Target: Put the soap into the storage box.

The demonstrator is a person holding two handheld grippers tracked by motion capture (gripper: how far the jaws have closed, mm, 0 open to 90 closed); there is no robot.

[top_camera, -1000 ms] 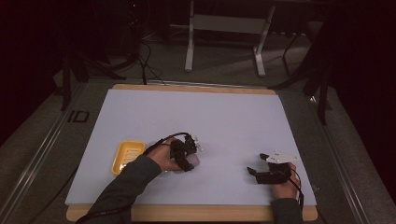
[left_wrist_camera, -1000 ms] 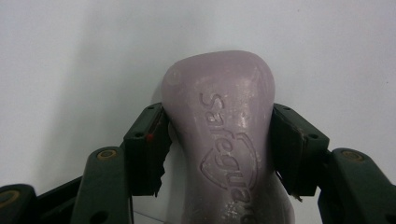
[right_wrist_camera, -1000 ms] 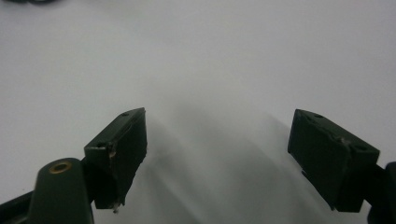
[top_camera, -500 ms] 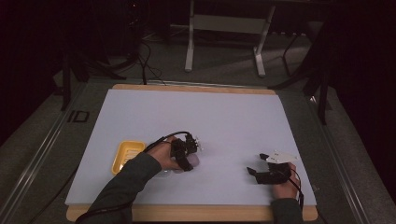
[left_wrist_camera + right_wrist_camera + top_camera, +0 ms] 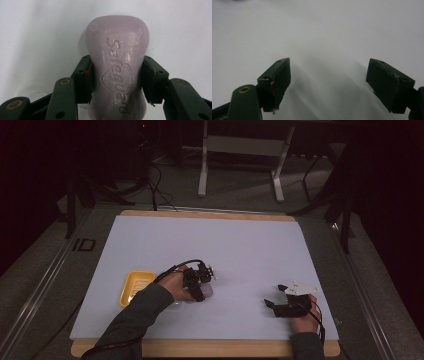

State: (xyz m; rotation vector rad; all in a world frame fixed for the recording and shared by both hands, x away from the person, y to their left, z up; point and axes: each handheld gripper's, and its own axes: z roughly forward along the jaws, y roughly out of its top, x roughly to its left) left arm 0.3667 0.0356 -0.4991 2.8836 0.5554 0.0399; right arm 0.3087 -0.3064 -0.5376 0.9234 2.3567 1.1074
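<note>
A pale lilac bar of soap (image 5: 117,75) with an embossed brand name lies on the white mat, seen again in the high view as the soap (image 5: 207,291). My left gripper (image 5: 117,62) has just been closing its jaws, and both pads now press on the bar's narrow waist. In the high view the left gripper (image 5: 202,287) sits just left of the mat's middle, near the front. My right gripper (image 5: 272,302) rests at the front right, open, and the right gripper (image 5: 328,72) has nothing but mat between its jaws.
A yellow tray (image 5: 136,286) lies on the mat left of my left hand. The white mat (image 5: 240,245) covers a wooden tabletop whose front edge (image 5: 210,349) is near my forearms. A thin clear disc (image 5: 37,96) lies by the left jaw. Table legs stand on the floor beyond.
Both hands have stayed where they were. No clear difference shows in the high view.
</note>
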